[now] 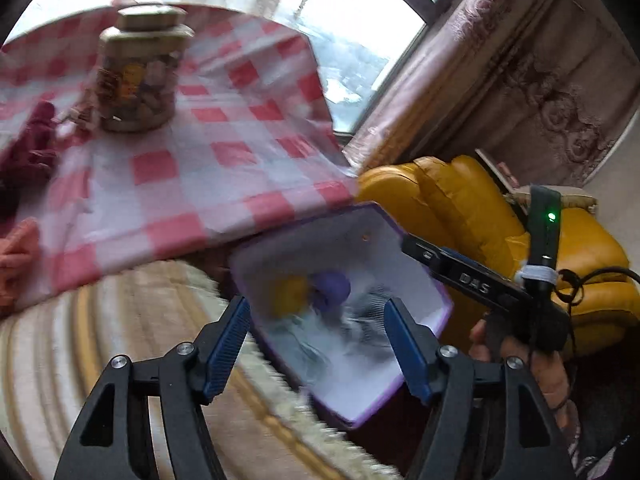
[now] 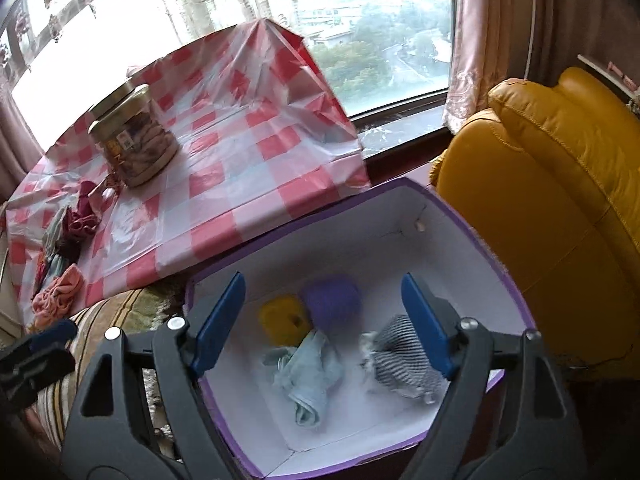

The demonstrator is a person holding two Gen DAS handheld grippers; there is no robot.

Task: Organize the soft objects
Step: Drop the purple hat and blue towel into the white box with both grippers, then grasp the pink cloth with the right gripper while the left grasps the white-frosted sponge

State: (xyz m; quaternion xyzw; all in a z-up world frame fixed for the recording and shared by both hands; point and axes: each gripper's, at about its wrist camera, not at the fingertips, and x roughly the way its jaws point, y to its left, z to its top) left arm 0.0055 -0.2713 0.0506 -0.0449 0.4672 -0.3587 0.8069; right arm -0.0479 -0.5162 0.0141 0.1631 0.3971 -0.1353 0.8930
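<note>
Above the purple box [image 2: 472,216] both the left gripper [image 1: 316,340] and the right gripper [image 2: 324,324] are hanging spread, pinching nothing. Inside are lying the light blue cloth [image 2: 308,376] and the striped cloth [image 2: 400,356]. Next, I judge, they should be fetching the peach cloth [image 2: 56,292] from the checked table [image 2: 256,168].

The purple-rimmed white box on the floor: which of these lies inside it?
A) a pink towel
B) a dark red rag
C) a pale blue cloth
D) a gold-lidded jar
C: the pale blue cloth lies crumpled on the floor of the purple-rimmed white box, beside a grey striped cloth.
</note>
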